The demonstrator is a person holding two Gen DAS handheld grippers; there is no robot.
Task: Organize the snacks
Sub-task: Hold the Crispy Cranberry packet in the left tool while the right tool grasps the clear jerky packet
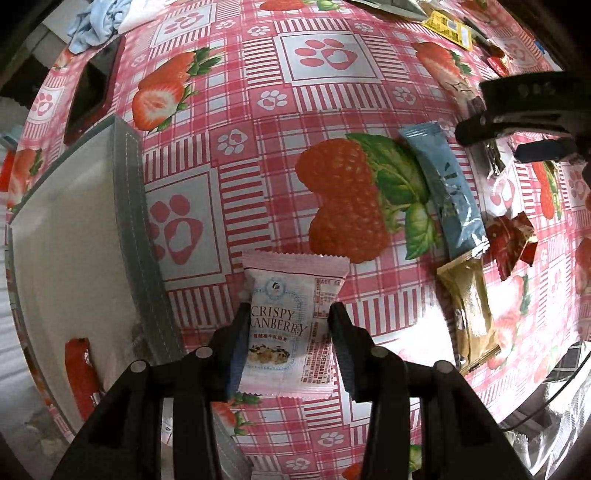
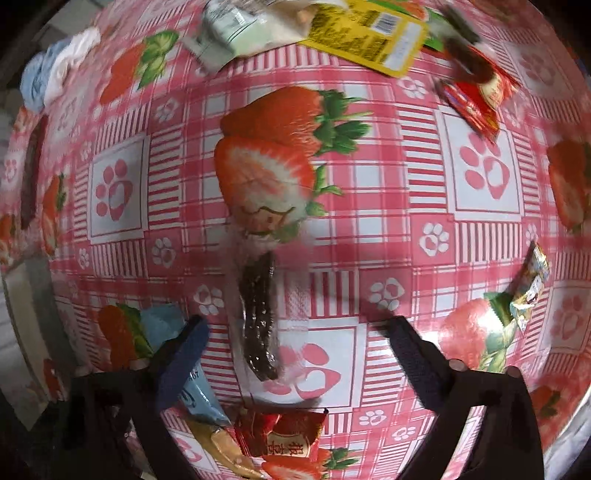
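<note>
My left gripper (image 1: 288,317) is shut on a pink-and-white "Crispy Cranberry" packet (image 1: 291,325), held just above the strawberry tablecloth, next to a grey-rimmed white storage box (image 1: 74,236) on its left. A red packet (image 1: 79,373) lies in that box. My right gripper (image 2: 295,339) is open, its fingers either side of a clear-wrapped dark snack bar (image 2: 258,317) lying on the cloth. It also shows in the left wrist view (image 1: 517,122) at the upper right.
A blue packet (image 1: 443,192), a tan packet (image 1: 469,314) and a red wrapped candy (image 1: 509,240) lie right of my left gripper. In the right wrist view a yellow packet (image 2: 369,33), a red packet (image 2: 472,96), a foil candy (image 2: 532,284) and a pale green packet (image 2: 236,33) lie around.
</note>
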